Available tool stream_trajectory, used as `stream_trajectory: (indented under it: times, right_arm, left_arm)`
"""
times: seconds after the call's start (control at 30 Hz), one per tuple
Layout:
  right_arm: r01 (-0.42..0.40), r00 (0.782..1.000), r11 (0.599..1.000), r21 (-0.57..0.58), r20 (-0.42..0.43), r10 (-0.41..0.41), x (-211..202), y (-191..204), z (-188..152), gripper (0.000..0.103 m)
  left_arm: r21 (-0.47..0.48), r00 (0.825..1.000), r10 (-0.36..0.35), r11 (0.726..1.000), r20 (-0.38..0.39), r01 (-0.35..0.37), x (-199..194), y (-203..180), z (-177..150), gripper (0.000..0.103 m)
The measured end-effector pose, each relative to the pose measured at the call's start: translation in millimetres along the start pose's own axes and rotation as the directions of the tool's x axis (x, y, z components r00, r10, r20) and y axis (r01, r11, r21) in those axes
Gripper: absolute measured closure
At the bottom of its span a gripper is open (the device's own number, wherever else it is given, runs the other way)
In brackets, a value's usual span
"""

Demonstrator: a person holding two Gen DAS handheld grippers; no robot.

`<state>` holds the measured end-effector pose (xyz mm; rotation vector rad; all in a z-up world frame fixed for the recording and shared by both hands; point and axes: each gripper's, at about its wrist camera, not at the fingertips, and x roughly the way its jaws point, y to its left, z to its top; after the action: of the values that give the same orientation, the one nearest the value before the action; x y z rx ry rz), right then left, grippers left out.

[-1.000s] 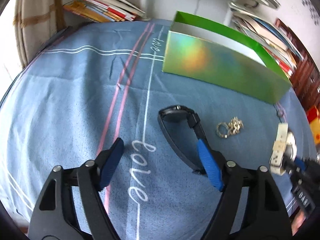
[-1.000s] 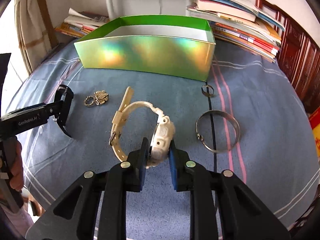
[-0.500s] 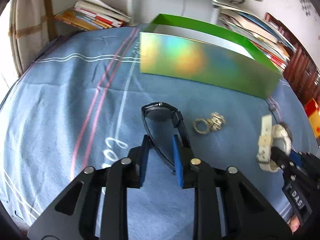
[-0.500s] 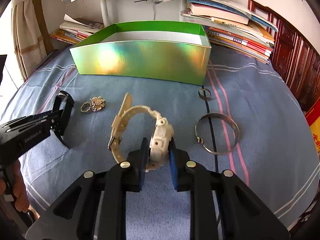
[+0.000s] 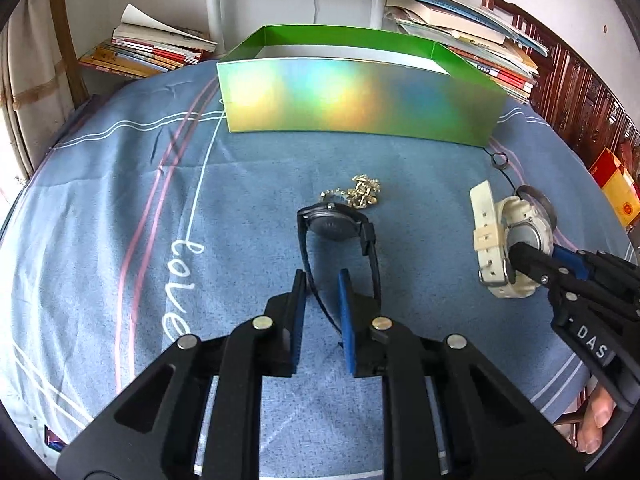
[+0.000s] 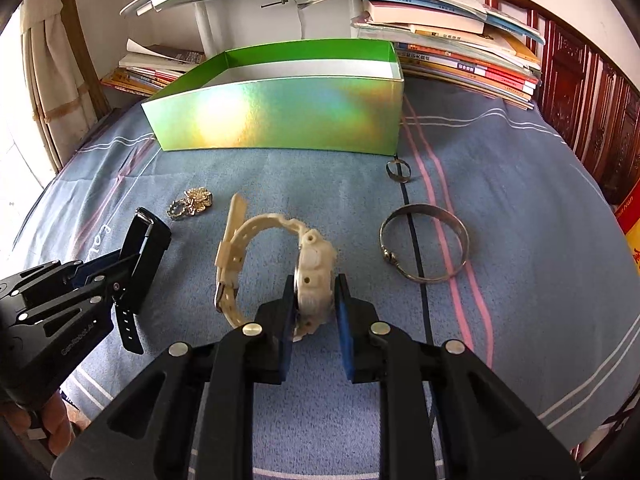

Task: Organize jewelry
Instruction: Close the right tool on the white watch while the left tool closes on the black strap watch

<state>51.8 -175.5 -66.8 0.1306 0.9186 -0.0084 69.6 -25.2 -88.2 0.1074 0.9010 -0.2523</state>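
My left gripper is shut on the strap of a black watch and holds it above the blue cloth; it also shows in the right wrist view. My right gripper is shut on the case of a cream watch, lifted off the cloth; the cream watch also shows in the left wrist view. A gold brooch cluster lies on the cloth, also seen in the left wrist view. An open green holographic box stands behind; in the left wrist view it is straight ahead.
A silver bangle and a small ring lie on the cloth to the right. Stacks of books line the back, more books at the back left. A white stand pole rises behind the box.
My left gripper closed on the black watch strap and lifted it, swinging to face the box. My right gripper raised the cream watch higher.
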Motion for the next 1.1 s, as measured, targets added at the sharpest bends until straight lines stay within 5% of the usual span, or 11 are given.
stream_trajectory:
  times: [0.1, 0.5, 1.1]
  right_arm:
    - [0.007, 1.000, 1.000, 0.003, 0.002, -0.007, -0.6, -0.3, -0.7, 0.083]
    - [0.030, 0.999, 0.999, -0.011, 0.016, -0.030, -2.2, 6.3, -2.0, 0.081]
    - [0.042, 0.999, 0.999, -0.014, 0.017, -0.042, -3.4, 10.3, -2.5, 0.075]
  left_arm:
    - [0.001, 1.000, 0.026, 1.000, 0.004, -0.026, -0.8, 2.0, 0.2, 0.071]
    - [-0.020, 0.999, 0.049, 0.999, 0.002, -0.049, 0.9, 10.8, -0.7, 0.056]
    - [-0.026, 0.998, 0.060, 0.998, -0.003, -0.060, 3.7, 13.9, -0.5, 0.046]
